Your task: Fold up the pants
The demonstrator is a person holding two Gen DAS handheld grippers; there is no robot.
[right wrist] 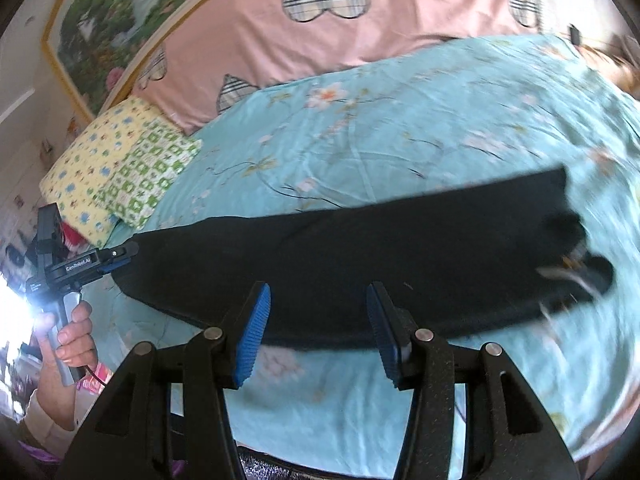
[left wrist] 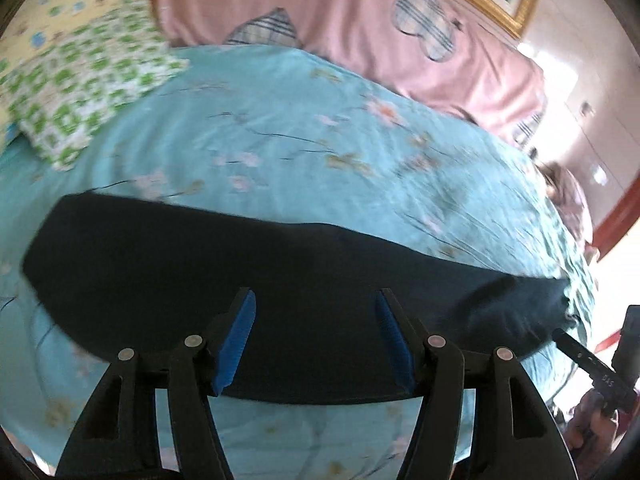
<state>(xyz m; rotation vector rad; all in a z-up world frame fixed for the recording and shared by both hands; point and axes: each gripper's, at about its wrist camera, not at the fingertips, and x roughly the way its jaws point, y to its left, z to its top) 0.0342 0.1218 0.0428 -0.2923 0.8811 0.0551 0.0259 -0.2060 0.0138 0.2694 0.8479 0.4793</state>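
Dark navy pants (left wrist: 240, 264) lie flat in a long strip across the light blue floral bedspread (left wrist: 304, 128). My left gripper (left wrist: 316, 336) is open, its blue pads apart just above the near edge of the pants. In the right wrist view the pants (right wrist: 360, 248) stretch from left to right, with the waist end bunched at the right. My right gripper (right wrist: 318, 328) is open over their near edge. The left gripper (right wrist: 120, 254) also shows there, at the pants' left end. The right gripper (left wrist: 576, 350) shows at the pants' right end in the left wrist view.
A pink quilt with plaid hearts (right wrist: 320, 28) lies along the far side of the bed. A green and yellow patterned pillow (right wrist: 120, 168) sits at the far left. A framed picture (right wrist: 120, 12) hangs on the wall behind.
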